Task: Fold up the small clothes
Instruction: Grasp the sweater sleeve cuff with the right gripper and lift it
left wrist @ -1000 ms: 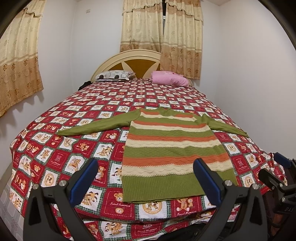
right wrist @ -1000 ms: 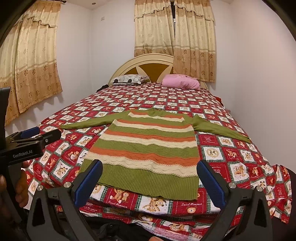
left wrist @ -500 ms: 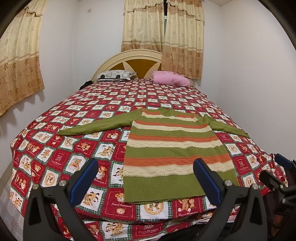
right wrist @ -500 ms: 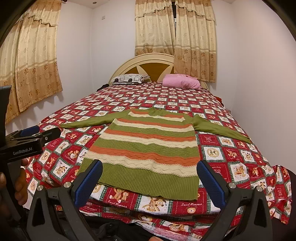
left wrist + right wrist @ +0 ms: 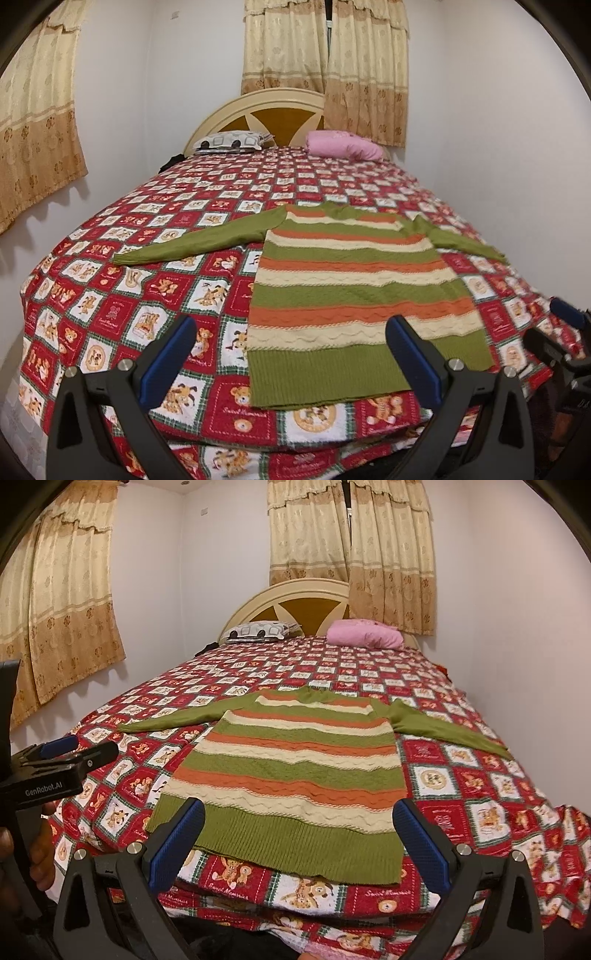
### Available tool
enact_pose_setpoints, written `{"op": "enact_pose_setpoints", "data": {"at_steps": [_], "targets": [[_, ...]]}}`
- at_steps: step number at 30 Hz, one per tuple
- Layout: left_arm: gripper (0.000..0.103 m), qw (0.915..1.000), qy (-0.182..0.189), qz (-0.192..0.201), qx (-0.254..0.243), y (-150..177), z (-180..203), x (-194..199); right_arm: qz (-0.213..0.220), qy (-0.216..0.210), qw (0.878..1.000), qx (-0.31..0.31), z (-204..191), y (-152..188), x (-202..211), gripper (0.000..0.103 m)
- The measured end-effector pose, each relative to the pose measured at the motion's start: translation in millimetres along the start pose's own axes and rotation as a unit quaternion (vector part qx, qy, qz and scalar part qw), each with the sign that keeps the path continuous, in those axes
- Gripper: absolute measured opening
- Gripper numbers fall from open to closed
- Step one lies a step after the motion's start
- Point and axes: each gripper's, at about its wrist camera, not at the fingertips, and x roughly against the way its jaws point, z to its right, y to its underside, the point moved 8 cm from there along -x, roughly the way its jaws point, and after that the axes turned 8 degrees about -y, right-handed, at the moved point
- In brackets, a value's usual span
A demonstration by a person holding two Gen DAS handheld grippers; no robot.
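We hold both grippers at the foot of the bed (image 5: 122,314), the left gripper (image 5: 288,354) and right gripper (image 5: 299,830) each with jaws spread wide and empty. The striped sweater (image 5: 295,771) lies flat on the red bear-print bedspread (image 5: 480,805), hem toward us, sleeves stretched out sideways, untouched. Two pillows rest by the headboard (image 5: 291,598).

A green, orange and cream striped sweater (image 5: 291,771) lies mid-frame on a red-and-white teddy-bear-print bedspread (image 5: 476,794), a pink pillow (image 5: 364,634) above it.
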Motion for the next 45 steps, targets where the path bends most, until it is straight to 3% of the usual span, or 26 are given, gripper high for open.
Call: {"op": "enact_pose_setpoints", "data": {"at_steps": [8, 15, 22, 30, 36, 45], "targets": [[0.103, 0.9988, 0.001, -0.038, -0.033, -1, 17, -59, -0.03, 0.02, 0.999, -0.026, 45, 8, -48, 0.102], [0.103, 0.9972, -0.008, -0.048, -0.056, -21, 31, -107, -0.055, 0.045, 0.993, -0.093, 121, 4, -90, 0.102], [0.103, 0.9971, -0.012, -0.058, -0.047, -44, 43, -157, -0.069, 0.084, 0.984, -0.142, 205, -11, -122, 0.102], [0.103, 0.9965, -0.048, -0.059, -0.033, -62, 46, -213, -0.084, 0.118, 0.958, -0.247, 321, -17, -153, 0.102], [0.103, 0.9942, -0.072, -0.069, -0.041, -68, 47, -248, -0.08, 0.175, 0.925, -0.327, 420, -14, -158, 0.102], [0.103, 0.9909, -0.081, -0.103, -0.033, -66, 50, -288, -0.088, 0.226, 0.899, -0.364, 521, -7, -180, 0.102]]}}
